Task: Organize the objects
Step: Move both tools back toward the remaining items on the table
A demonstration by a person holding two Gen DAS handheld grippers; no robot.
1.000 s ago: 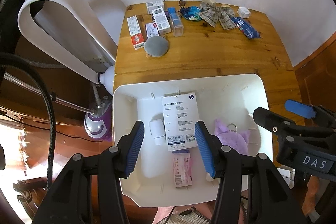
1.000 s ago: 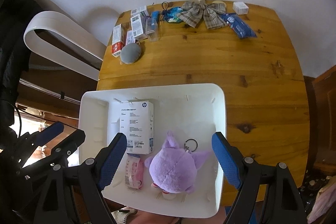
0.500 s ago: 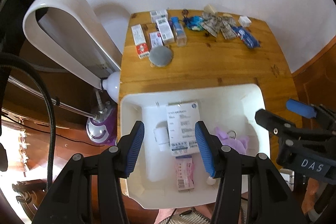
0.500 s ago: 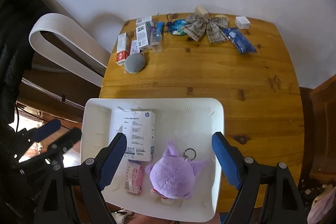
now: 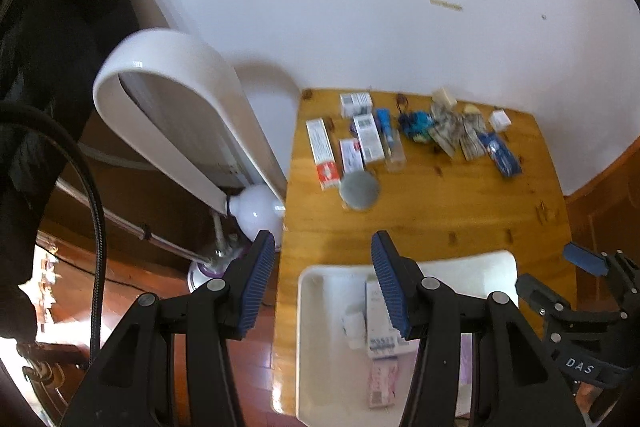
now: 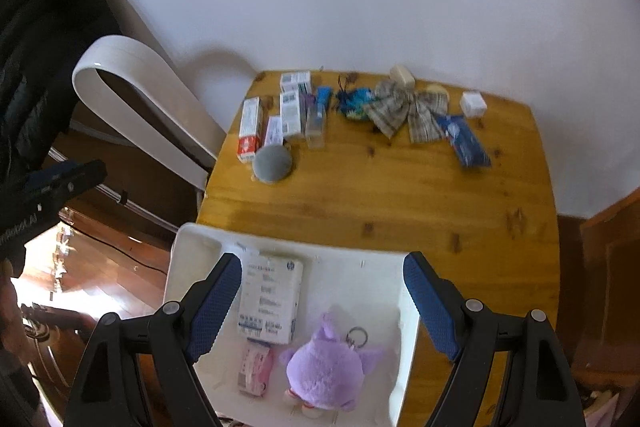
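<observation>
A white bin (image 6: 192, 239) sits at the near edge of the wooden table (image 6: 400, 195). It holds a white printed box (image 6: 272, 299), a pink packet (image 6: 256, 367) and a purple plush with a key ring (image 6: 324, 367); the left wrist view also shows a small white roll (image 5: 354, 323). My right gripper (image 6: 323, 263) hangs open high above the bin, holding nothing. My left gripper (image 5: 323, 243) is open and empty over the bin's far left corner (image 5: 308, 279). Along the table's far edge lie several cartons (image 6: 290, 111), a grey round pad (image 6: 272, 163), a plaid bow (image 6: 404, 107) and a blue packet (image 6: 466, 141).
A tall white loop-shaped appliance (image 5: 180, 107) stands just off the table's left side, above a black hose (image 5: 96, 207) and wooden floor. A white wall backs the table. A small white cube (image 6: 473, 103) sits at the far right. Bare wood lies between bin and far row.
Both grippers have lifted up and away from the bin, so the table and bin look smaller and more wall shows. Both stay open. Objects have not moved.
</observation>
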